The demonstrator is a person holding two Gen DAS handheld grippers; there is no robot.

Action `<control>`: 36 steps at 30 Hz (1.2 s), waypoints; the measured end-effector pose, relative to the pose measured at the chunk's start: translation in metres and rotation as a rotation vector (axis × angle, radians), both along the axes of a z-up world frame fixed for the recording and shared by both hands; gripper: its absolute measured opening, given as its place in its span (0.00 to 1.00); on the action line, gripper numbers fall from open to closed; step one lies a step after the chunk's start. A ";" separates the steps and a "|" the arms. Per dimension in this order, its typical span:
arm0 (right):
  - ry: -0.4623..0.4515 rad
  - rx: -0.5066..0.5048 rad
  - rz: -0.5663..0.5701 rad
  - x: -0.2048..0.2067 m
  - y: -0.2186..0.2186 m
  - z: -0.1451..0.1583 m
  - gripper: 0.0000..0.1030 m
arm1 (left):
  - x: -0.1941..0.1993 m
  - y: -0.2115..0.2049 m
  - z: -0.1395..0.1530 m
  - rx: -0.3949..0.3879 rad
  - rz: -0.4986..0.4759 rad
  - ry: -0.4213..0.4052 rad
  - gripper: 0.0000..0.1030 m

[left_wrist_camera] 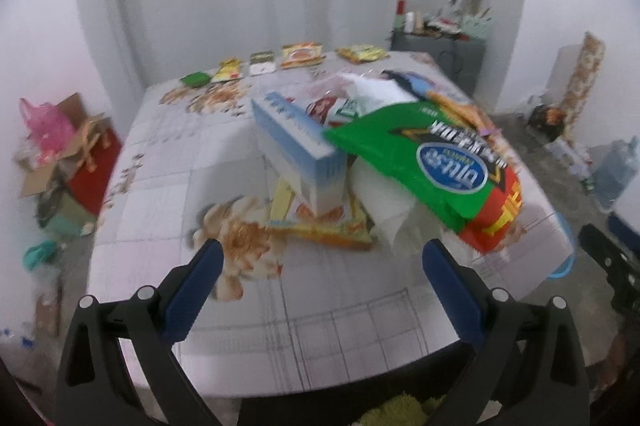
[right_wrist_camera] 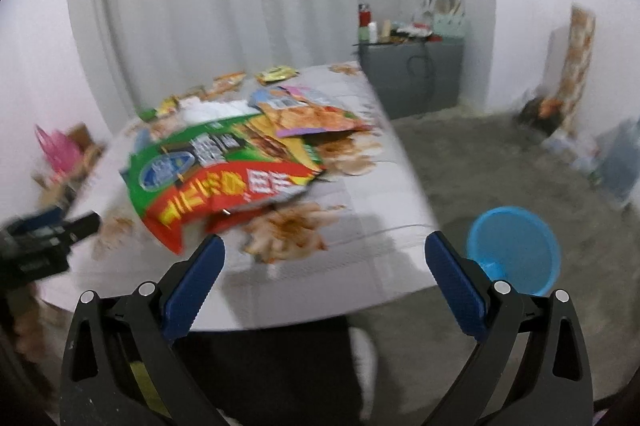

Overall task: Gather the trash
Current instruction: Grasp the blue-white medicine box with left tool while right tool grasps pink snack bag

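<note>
A heap of trash lies on the table with the flowered cloth [left_wrist_camera: 168, 161]: a big green and red snack bag [left_wrist_camera: 432, 161] [right_wrist_camera: 224, 169], a blue and white box [left_wrist_camera: 300, 145], white tissue paper [left_wrist_camera: 396, 209] and yellow wrappers [left_wrist_camera: 328, 230]. My left gripper [left_wrist_camera: 322, 258] is open and empty, just short of the heap. My right gripper [right_wrist_camera: 324, 254] is open and empty, above the table's near edge, right of the green bag. A blue bucket [right_wrist_camera: 516, 246] stands on the floor right of the table.
Several snack packets [left_wrist_camera: 300, 55] lie along the table's far edge. A grey cabinet [right_wrist_camera: 412, 73] with clutter stands behind. Cardboard boxes and a pink bag [left_wrist_camera: 48, 129] are on the floor at left. A water jug [left_wrist_camera: 616, 165] is at right.
</note>
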State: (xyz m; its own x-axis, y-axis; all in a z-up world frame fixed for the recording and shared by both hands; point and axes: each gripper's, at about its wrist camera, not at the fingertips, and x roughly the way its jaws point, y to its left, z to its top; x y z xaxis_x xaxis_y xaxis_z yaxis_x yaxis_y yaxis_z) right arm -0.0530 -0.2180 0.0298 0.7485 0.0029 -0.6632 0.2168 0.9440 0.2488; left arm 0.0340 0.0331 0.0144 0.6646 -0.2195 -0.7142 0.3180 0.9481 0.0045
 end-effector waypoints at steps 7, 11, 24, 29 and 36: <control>-0.012 0.177 0.024 0.021 -0.021 0.009 0.91 | 0.025 0.024 0.010 -0.254 -0.030 0.039 0.95; -0.023 0.192 0.019 0.037 -0.033 0.019 0.88 | 0.046 0.028 0.020 -0.314 -0.023 0.043 0.95; 0.001 0.145 -0.030 0.089 -0.063 0.031 0.83 | 0.155 0.009 0.005 -0.167 0.074 0.132 0.93; 0.047 0.261 -0.046 0.105 -0.081 0.018 0.82 | 0.173 0.012 -0.021 -0.187 0.093 0.250 0.72; 0.111 0.487 -0.033 0.129 -0.095 -0.006 0.79 | 0.177 0.039 -0.027 -0.306 0.119 0.309 0.53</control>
State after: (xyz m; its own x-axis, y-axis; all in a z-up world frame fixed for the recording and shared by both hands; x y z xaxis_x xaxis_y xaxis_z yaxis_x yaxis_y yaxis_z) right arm 0.0758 -0.3128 0.0241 0.6782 0.3091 -0.6667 0.2951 0.7162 0.6324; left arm 0.2109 0.0721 -0.0123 0.4637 -0.3869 -0.7970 0.1491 0.9208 -0.3603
